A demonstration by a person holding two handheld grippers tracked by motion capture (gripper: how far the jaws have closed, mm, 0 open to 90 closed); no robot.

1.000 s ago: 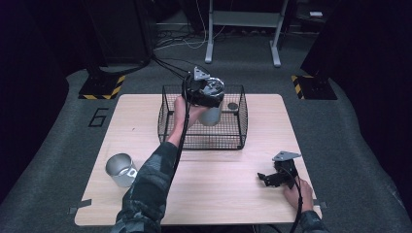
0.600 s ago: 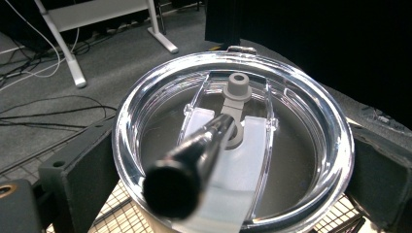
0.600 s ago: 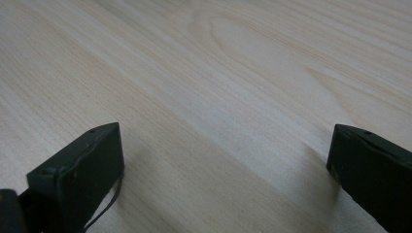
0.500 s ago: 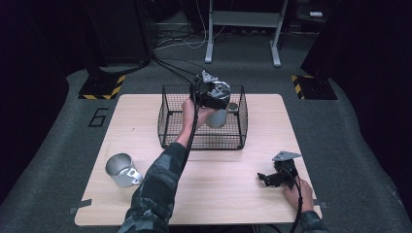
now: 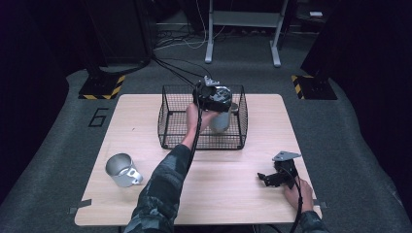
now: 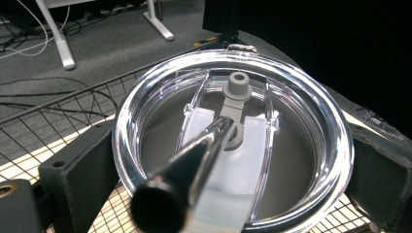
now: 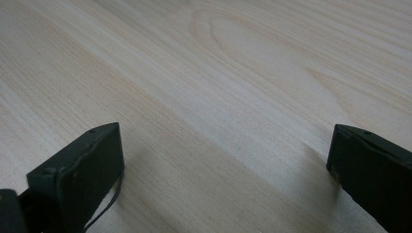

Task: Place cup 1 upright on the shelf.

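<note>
My left gripper point(image 5: 214, 97) is over the black wire basket point(image 5: 167, 121), shut on a steel tumbler point(image 5: 219, 121) that hangs at the basket's right side. I cannot tell whether the tumbler touches the basket floor. In the left gripper view the jaws press on both sides of the tumbler's clear lid point(image 6: 296, 145), and a metal straw point(image 6: 194, 165) sticks up through it. A steel mug point(image 5: 121, 170) lies on its side at the table's front left. My right gripper point(image 5: 272, 177) rests low at the front right, open point(image 7: 226, 160), with bare wood between its jaws.
The wooden table point(image 5: 228, 194) stands on grey carpet. Cables point(image 5: 175, 70) trail off the table's far edge. A desk frame point(image 5: 243, 29) and dark stands sit beyond it. The person's left sleeve point(image 5: 165, 189) reaches across the table's middle.
My left gripper has carried the tumbler a little to the right over the basket. The right gripper and the mug have stayed where they were.
</note>
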